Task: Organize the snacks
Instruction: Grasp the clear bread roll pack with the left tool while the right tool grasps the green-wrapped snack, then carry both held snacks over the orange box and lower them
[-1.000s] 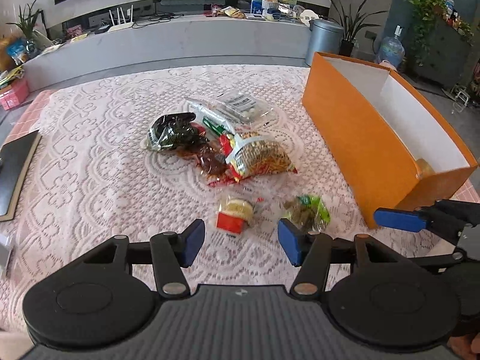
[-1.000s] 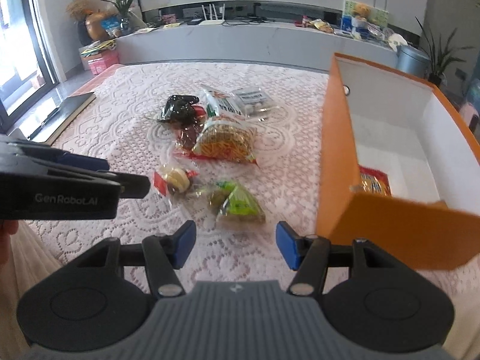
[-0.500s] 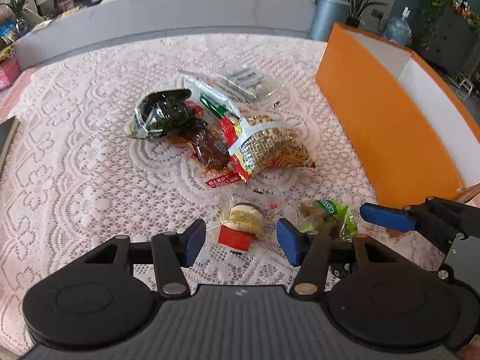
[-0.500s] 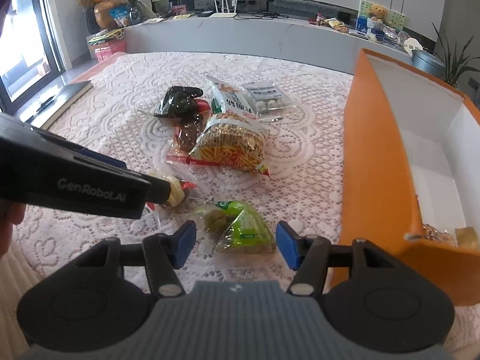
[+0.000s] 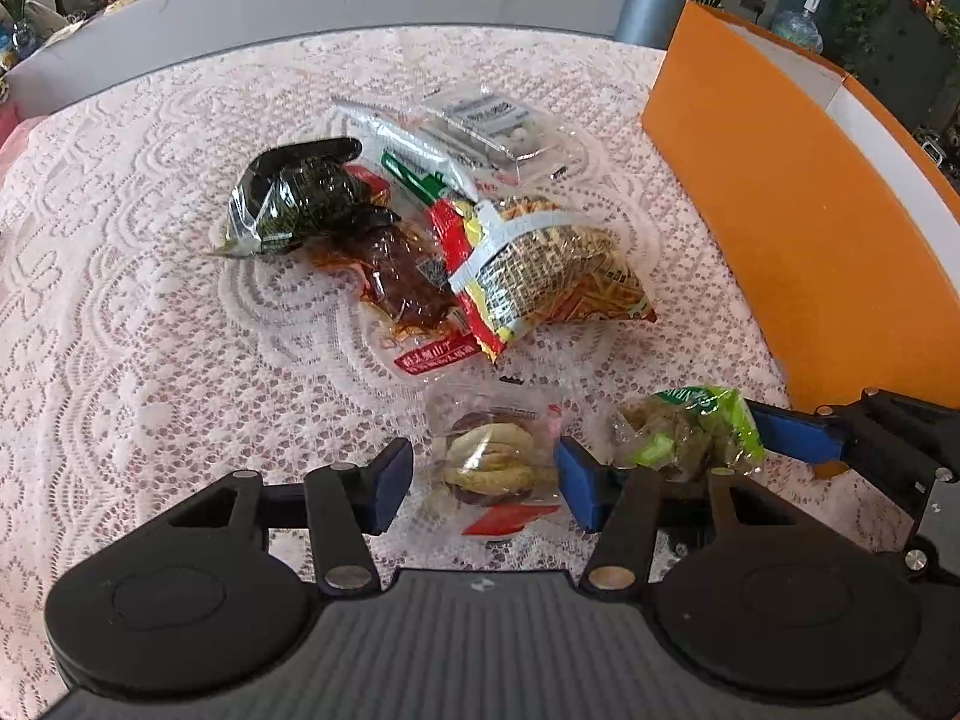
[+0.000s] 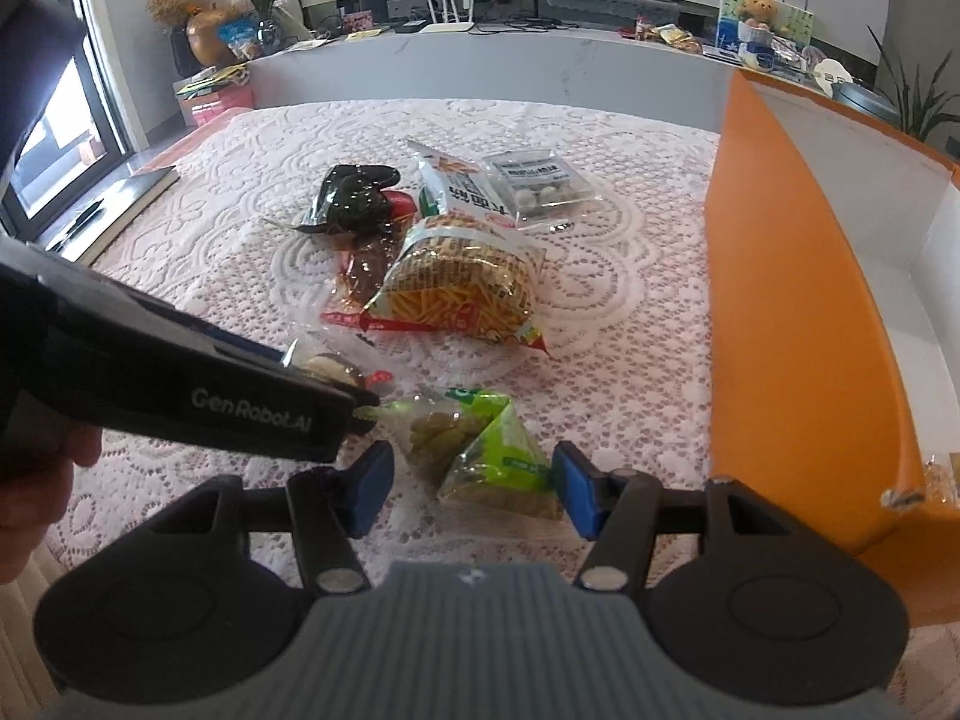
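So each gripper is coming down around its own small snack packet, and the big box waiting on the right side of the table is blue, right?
Not quite: the box is orange, as the right wrist view shows. The rest holds. The left gripper is closing around the clear bun packet, the right gripper around the green packet; neither is pinched yet.

a lace tablecloth [image 5: 150, 330], a grey bin [image 5: 654, 0], a teddy bear [image 6: 757, 6] on the counter [image 6: 480, 69].

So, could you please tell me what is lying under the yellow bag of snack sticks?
The yellow bag of snack sticks overlaps a brown sauced-snack pouch and a white-green packet. Their covered parts, and anything else beneath, are hidden.
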A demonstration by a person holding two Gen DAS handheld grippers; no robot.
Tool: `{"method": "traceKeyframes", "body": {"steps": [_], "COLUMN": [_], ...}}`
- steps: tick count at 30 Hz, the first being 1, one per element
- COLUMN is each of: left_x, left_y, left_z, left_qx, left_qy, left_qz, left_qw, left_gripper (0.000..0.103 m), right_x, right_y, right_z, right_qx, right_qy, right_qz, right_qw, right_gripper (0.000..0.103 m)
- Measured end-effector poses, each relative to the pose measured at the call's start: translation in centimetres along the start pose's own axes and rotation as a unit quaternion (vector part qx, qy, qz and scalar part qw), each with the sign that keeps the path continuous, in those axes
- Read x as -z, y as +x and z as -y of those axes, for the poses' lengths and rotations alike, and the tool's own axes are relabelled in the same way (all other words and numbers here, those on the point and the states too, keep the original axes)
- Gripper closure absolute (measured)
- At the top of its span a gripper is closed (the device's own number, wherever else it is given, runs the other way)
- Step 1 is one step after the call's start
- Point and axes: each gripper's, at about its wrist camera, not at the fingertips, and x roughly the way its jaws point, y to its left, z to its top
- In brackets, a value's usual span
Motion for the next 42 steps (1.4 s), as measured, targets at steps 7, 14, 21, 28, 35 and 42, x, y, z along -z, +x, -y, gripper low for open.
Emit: {"method": "traceKeyframes", "body": {"steps": [7,14,21,28,35,42], "left_x": [0.1,0.4,0.8,1.3,1.1,-0.6], "left_y": [-0.2,-1.3,-4.5,-9.1,-13.4,-15.0], "left_z": [-0.1,0.2,0.9,2.7,5.3,9.4], "left_qx": [0.01,0.004,-0.001,0.002,0.028,0.056], "left_qy": [-0.005,-0.003,-0.015,-0.01,-0.018,0.016], "left_qz": [0.006,0.021,0.045,0.082,0.128,0.154], "left_qw": [0.9999,0.9998,0.9989,0.9966,0.9912,0.9863], "left_gripper": [0.054,0.054,0.054,0.054,0.054,0.054], "right_x": [0.0,-0.1,-0.3,-0.5,-0.3,-0.3], "right_y": [0.1,-0.5,-3.5,-8.1,-13.5,-18.0], "right_z": [0.3,0.2,-0.1,0.3,1.8,5.8], "right_qx": [0.004,-0.001,-0.005,-0.013,-0.009,0.035], "right_qy": [0.004,0.005,0.012,0.033,0.055,0.068], "right_qz": [0.002,0.009,0.028,0.048,0.079,0.111], "right_qw": [1.0,1.0,1.0,0.998,0.995,0.991], "right_gripper": [0.058,0.063,0.064,0.064,0.064,0.064]}}
